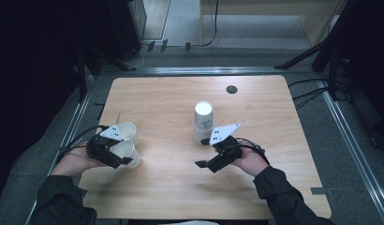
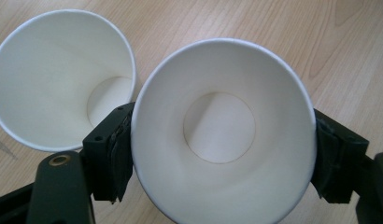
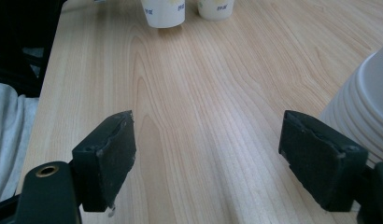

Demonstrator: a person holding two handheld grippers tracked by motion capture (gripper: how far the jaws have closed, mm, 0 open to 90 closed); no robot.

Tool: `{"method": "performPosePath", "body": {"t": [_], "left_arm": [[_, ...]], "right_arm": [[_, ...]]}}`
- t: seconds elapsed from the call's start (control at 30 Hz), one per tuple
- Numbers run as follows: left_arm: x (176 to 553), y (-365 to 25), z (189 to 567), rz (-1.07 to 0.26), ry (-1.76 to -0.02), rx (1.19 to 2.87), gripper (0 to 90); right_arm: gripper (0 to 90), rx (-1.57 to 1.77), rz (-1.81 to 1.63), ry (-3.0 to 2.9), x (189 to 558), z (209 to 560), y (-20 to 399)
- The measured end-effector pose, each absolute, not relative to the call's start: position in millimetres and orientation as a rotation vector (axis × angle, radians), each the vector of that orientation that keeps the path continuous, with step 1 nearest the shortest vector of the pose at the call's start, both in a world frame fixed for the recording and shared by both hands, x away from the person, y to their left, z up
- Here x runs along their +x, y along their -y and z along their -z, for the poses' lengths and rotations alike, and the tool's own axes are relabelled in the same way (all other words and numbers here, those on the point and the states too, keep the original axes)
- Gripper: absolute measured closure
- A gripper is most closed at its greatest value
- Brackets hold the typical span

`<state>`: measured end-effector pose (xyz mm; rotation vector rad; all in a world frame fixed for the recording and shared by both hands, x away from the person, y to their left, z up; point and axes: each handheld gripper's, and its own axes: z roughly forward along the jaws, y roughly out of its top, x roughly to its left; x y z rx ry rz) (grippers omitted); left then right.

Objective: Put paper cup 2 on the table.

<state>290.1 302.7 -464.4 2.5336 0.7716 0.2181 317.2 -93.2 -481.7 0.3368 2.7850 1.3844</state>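
A white paper cup [image 2: 217, 126] stands upright on the wooden table [image 1: 180, 187] at its left side, between the jaws of my left gripper [image 2: 222, 144]. Both pads touch the cup's rim. A second open cup [image 2: 63, 79] stands just beside it, touching or nearly touching it; both cups [image 1: 127, 140] sit close to the table's left edge. My right gripper [image 3: 208, 140] hovers low over bare wood with its jaws wide apart and nothing between them. It sits just in front of a stack of upturned cups [image 1: 203, 123], whose ribbed side [image 3: 367, 107] shows by the right jaw.
A dark round grommet [image 1: 232, 89] is set in the table near its far edge. Cables trail from both grippers toward the person's sleeves. Beyond the table lie metal floor rails, dark stands and a wooden cabinet.
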Motion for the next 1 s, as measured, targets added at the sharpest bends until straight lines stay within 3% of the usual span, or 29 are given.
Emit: {"method": "performPosePath", "body": {"t": [1.0], "left_arm": [[290.2, -301.9, 475.5, -0.151, -0.771, 2.562, 18.4]], "right_arm": [[19.2, 0.327, -1.378, -2.784, 316.6, 481.9, 93.4]]}}
